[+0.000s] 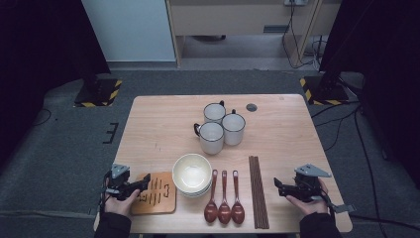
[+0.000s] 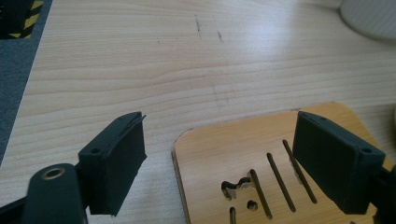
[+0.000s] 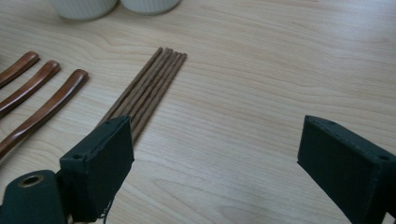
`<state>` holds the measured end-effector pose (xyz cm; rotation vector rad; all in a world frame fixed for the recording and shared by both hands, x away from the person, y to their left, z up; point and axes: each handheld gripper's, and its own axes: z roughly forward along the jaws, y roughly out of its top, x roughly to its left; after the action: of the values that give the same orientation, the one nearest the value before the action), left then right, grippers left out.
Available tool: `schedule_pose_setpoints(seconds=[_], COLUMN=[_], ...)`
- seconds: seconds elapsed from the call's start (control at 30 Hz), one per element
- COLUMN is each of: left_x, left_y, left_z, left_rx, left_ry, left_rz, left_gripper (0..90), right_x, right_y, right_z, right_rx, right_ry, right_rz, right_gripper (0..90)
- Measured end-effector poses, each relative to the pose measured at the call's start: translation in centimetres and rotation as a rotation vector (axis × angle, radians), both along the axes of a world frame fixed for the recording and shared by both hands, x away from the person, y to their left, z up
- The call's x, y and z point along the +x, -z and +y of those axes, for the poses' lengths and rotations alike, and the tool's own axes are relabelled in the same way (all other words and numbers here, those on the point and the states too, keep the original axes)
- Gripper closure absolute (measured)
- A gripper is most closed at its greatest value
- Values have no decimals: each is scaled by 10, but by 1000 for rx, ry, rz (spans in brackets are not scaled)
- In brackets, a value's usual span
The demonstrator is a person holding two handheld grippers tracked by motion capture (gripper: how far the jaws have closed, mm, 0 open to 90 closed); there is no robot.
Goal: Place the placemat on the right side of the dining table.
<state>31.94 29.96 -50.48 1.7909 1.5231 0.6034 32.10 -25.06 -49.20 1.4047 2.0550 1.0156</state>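
- The left hand-held gripper (image 1: 147,178) rested at the near left edge of the table (image 1: 163,124), its jaws spread wide apart and gripping nothing.
- In the left gripper view, the wooden board (image 2: 243,154) with cut slots lay flat on the table right under and ahead of that hand-held gripper (image 2: 219,158) — its near corner sat between the jaws, but neither pad pressed on it.
- The right hand-held gripper (image 1: 277,184) sat low at the near right of the table, jaws likewise wide apart and empty.
- In the right gripper view, the bundle of chopsticks (image 3: 147,88) lay just ahead of this hand-held gripper (image 3: 215,149), beside its left jaw — whether it touched could not be told.
- Farther to that side lay three wooden spoons (image 3: 42,107) in a row.
- Between the two hand-held grippers stood a stack of bowls (image 1: 191,173); beyond it, three white mugs (image 1: 218,126) clustered together.
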Motion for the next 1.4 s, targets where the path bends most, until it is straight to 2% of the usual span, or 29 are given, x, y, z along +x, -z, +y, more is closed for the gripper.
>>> schedule_pose_setpoints(seconds=[0.03, 0.07, 0.13, 0.5, 0.73, 1.0, 1.1, 1.4], left_x=[1, 1, 1, 5, 7, 8, 8, 8], left_y=[1, 3, 5, 14, 17, 19, 20, 19], left_z=[-1, -1, -2, -11, -12, -14, -13, -11], left_rx=[7, 14, 18, 47, 14, 19, 2, 0], left_ry=[0, -1, 5, 16, 17, 25, 26, 35], left_rz=[8, 17, 36, 84, 96, 118, 125, 125], left_gripper=[148, 136, 131, 109, 90, 99, 109, 139], right_x=[0, -3, -6, -8, -8, -7, -7, -7], right_y=[0, -2, -5, -2, -1, 0, 1, 1], right_z=[0, 5, 9, 18, 19, 20, 21, 23], right_rx=[0, -7, 0, -7, -14, -15, -12, -13], right_ry=[0, -2, -7, -32, -37, -41, -40, -43], right_rz=[0, -22, -37, -18, -11, -1, 1, 6], right_gripper=[107, 108, 108, 106, 105, 105, 105, 110])
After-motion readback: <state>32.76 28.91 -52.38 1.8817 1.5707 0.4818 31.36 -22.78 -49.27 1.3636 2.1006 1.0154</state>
